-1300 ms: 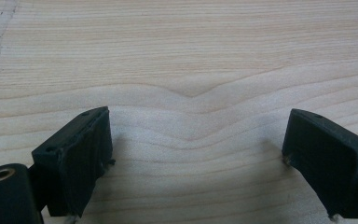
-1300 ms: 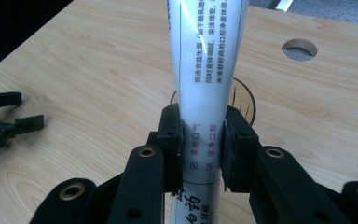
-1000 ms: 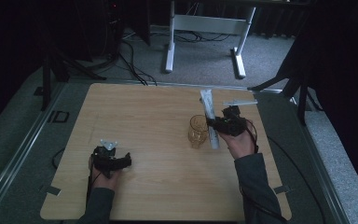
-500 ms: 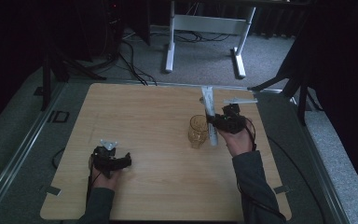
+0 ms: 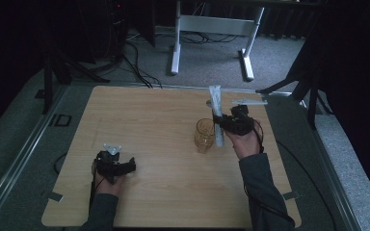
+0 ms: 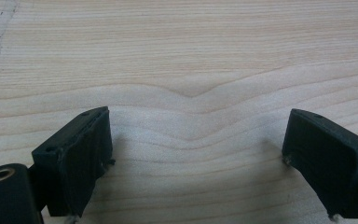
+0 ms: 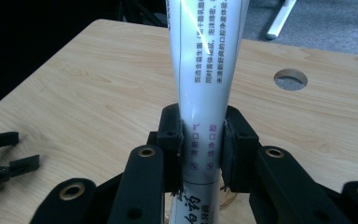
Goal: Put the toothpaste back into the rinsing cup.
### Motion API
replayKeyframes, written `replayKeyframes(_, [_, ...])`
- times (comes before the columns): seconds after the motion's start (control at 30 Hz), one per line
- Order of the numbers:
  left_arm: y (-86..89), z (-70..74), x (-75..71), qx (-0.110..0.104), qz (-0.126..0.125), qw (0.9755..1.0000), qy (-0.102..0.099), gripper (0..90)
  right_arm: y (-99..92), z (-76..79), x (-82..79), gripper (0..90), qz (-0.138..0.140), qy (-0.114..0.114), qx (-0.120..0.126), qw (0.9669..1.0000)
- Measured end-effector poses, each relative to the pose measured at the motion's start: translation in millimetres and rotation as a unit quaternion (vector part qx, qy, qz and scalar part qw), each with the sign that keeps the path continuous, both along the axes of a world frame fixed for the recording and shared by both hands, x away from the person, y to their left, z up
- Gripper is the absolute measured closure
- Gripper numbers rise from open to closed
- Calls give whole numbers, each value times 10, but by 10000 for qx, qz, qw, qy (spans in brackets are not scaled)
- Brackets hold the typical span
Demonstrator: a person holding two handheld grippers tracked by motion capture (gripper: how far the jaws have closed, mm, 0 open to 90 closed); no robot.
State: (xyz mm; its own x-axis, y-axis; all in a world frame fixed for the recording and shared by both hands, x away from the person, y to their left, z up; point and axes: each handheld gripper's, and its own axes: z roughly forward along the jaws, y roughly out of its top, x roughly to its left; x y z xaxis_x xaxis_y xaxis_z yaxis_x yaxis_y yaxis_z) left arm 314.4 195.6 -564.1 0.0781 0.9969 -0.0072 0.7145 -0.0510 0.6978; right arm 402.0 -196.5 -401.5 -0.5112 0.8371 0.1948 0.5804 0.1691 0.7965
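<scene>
My right gripper (image 5: 225,125) (image 7: 202,150) is shut on a white toothpaste tube (image 5: 217,114) (image 7: 206,70) printed with dark text. The tube stands nearly upright, its flat crimped end at the top. Its lower end reaches down at the right side of a clear amber glass (image 5: 204,136) standing on the wooden table (image 5: 164,120); whether it is inside the glass I cannot tell. At the table's front left, my left gripper (image 5: 126,166) (image 6: 196,154) lies low over bare wood, jaws wide open with nothing between them.
A round hole (image 5: 208,102) (image 7: 290,79) is cut in the table behind the tube. Beyond the far edge stand a white metal frame (image 5: 212,29), cables and dark stands on grey carpet. The left gripper (image 7: 2,158) also appears at the right gripper view's left edge.
</scene>
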Motion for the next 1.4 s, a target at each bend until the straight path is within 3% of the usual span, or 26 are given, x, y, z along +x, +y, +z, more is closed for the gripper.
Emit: replayKeyframes(1.4, [0,0,0,1,0,10000,1,86,-15,41,124,724,-143,-270,318,9990])
